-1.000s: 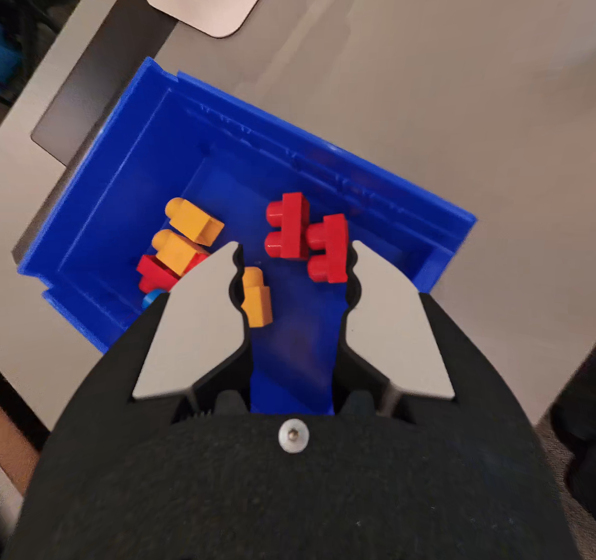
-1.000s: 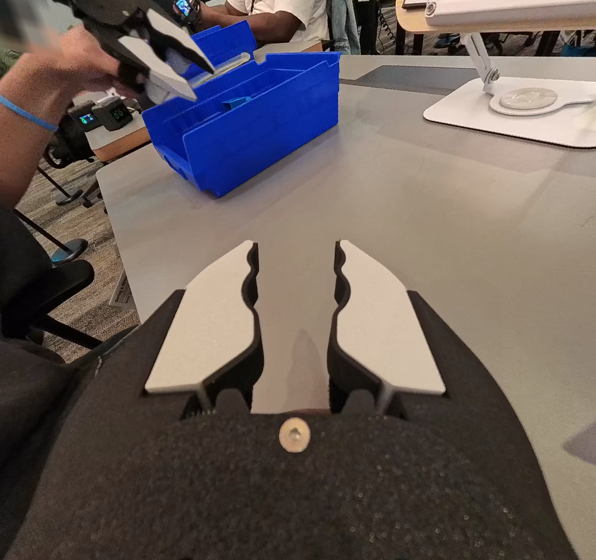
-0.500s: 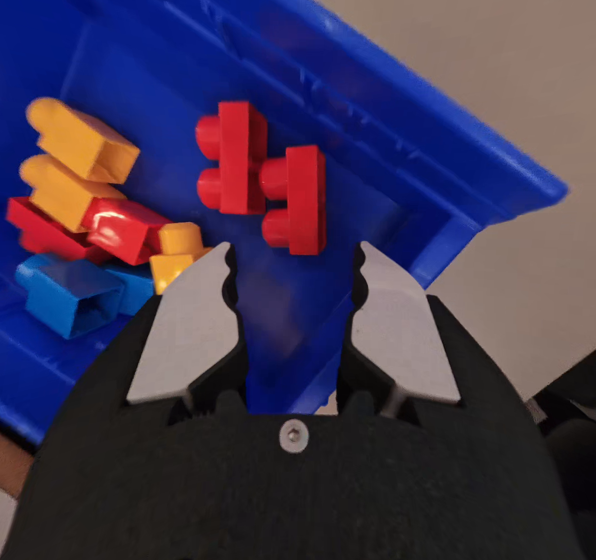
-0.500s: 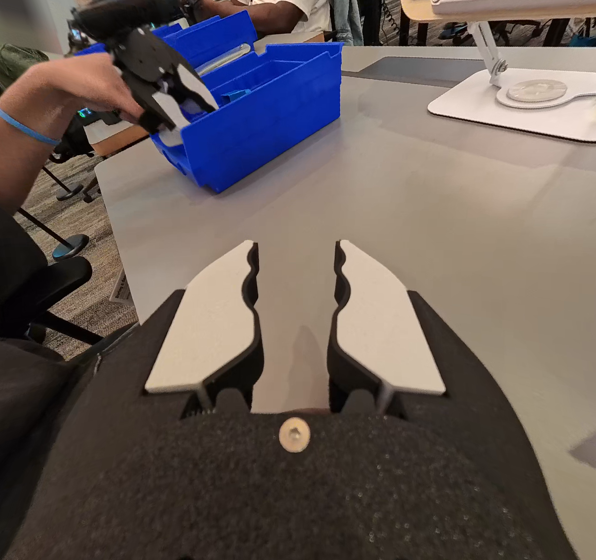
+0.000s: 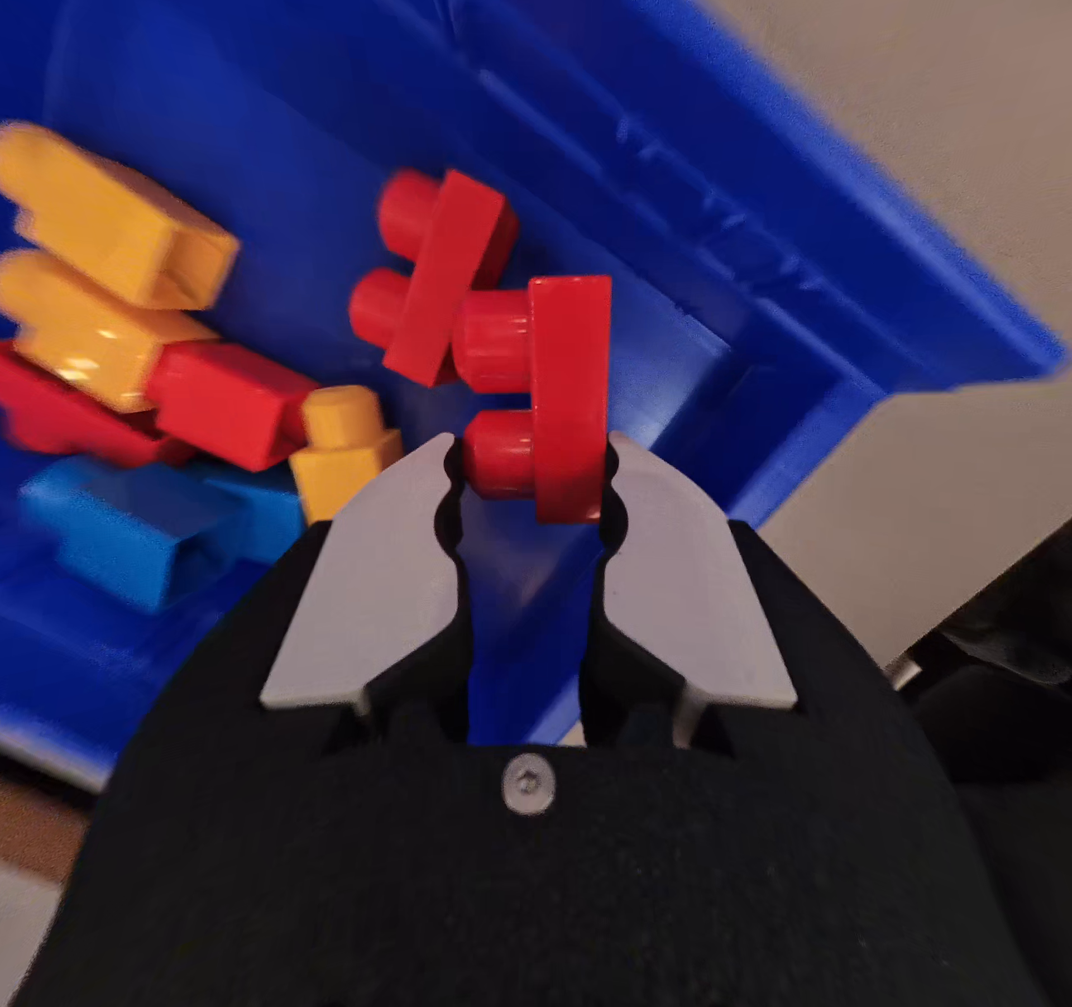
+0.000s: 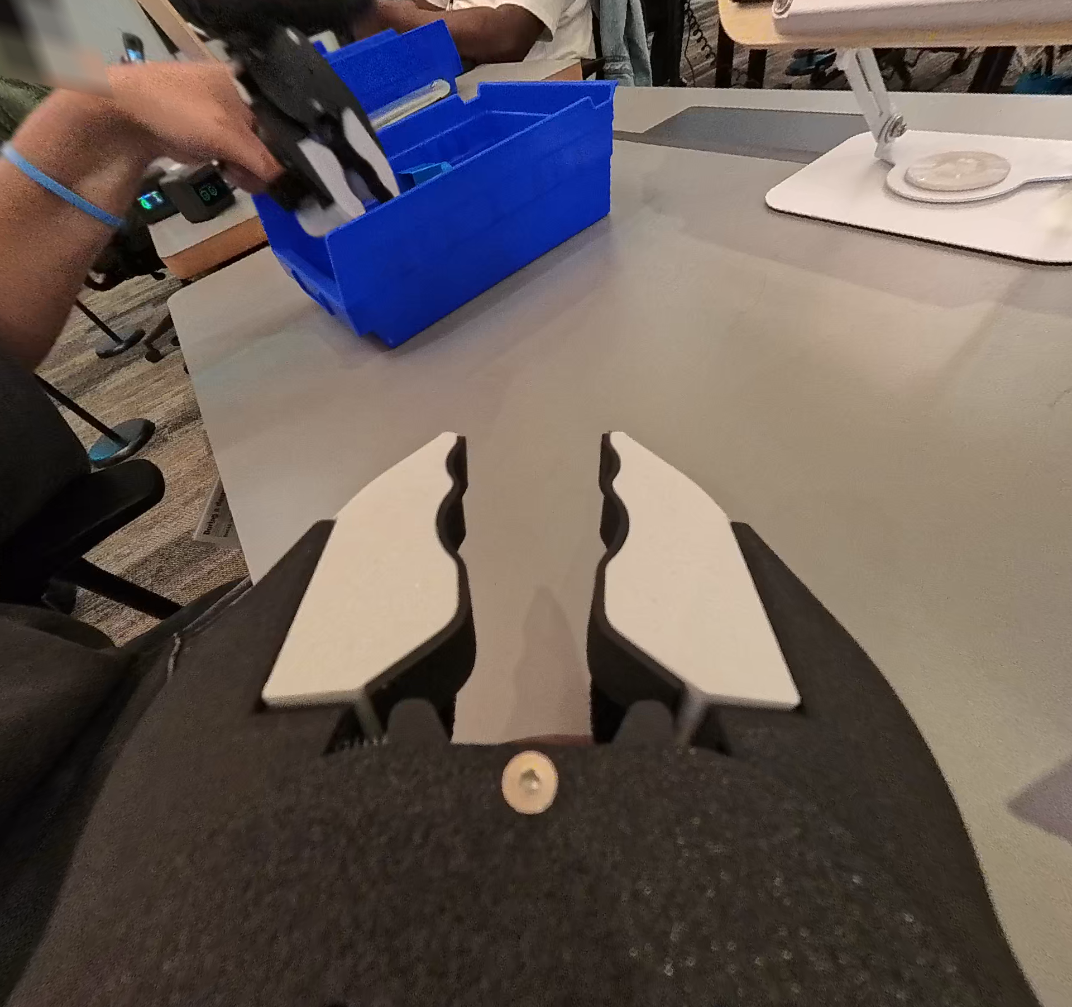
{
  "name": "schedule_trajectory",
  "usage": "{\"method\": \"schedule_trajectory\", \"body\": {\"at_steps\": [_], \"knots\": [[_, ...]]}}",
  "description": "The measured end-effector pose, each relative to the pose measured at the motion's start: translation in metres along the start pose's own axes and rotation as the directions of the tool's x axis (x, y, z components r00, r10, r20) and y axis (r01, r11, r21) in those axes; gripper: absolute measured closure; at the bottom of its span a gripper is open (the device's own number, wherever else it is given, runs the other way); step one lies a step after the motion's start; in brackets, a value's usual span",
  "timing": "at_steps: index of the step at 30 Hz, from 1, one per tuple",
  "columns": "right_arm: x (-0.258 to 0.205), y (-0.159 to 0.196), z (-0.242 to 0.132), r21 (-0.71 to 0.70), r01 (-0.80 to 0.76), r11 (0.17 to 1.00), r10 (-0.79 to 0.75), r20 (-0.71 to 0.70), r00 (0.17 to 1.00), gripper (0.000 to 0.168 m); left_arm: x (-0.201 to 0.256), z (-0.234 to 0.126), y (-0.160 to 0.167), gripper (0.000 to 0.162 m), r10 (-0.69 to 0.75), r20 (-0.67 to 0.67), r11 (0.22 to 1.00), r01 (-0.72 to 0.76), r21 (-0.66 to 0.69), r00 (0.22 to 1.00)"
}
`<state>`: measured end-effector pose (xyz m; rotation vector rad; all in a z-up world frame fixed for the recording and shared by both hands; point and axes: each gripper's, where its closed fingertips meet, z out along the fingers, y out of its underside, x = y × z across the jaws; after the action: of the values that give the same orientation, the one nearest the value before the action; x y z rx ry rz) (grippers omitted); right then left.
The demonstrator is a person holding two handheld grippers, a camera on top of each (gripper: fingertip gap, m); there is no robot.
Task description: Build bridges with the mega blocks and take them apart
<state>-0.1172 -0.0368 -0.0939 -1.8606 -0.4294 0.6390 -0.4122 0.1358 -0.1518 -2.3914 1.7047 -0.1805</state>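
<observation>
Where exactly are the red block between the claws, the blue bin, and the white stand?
red block (image 5: pixel 571 399): left wrist view, on its flat body, above the fingertips.
blue bin (image 6: pixel 464 259): right wrist view, on its near outer wall.
white stand (image 6: pixel 858 213): right wrist view, on its flat base plate.

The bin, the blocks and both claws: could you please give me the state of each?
Blue bin: open-topped, holding loose blocks.
Red two-stud block: on its side, between the left claw's tips.
Left claw: closed on that block.
Right claw: open, empty, over the table.
</observation>
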Motion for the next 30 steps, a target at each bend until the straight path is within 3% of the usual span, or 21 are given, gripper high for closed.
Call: {"method": "schedule_trajectory", "body": {"at_steps": [4,8,10,13,18,26,30], "knots": [[0.005,0.0,-0.003,0.01,-0.011,1.0,0.011,-0.012,1.0,0.125,0.007,-0.073,-0.023,0.118,0.133,0.129,0.982,-0.148,0.114,0.983],[0.007,-0.002,-0.004,0.013,-0.013,1.0,0.013,-0.014,1.0,0.125,0.059,-0.102,-0.094,0.119,0.428,0.087,0.858,-0.435,0.275,0.9],[0.007,-0.003,-0.004,0.015,-0.008,1.0,0.008,-0.016,1.0,0.125,0.077,-0.085,-0.132,0.119,0.538,0.067,0.802,-0.535,0.267,0.84],[0.005,-0.003,-0.004,0.016,-0.002,1.0,0.002,-0.016,1.0,0.125,0.082,-0.03,-0.183,0.118,0.641,0.055,0.753,-0.641,0.146,0.765],[0.005,0.002,-0.003,0.0,0.017,1.0,-0.017,-0.028,0.999,0.126,0.076,0.054,-0.238,0.118,0.783,-0.019,0.622,-0.783,0.002,0.622],[0.008,0.009,-0.003,-0.011,-0.001,1.0,0.001,-0.019,1.0,0.126,0.074,0.088,-0.265,0.117,0.809,-0.18,0.576,-0.816,0.049,0.56],[0.01,0.009,-0.005,-0.004,-0.028,1.0,0.028,-0.005,1.0,0.127,0.063,0.096,-0.251,0.083,0.785,-0.187,0.588,-0.805,-0.076,0.591]]}}
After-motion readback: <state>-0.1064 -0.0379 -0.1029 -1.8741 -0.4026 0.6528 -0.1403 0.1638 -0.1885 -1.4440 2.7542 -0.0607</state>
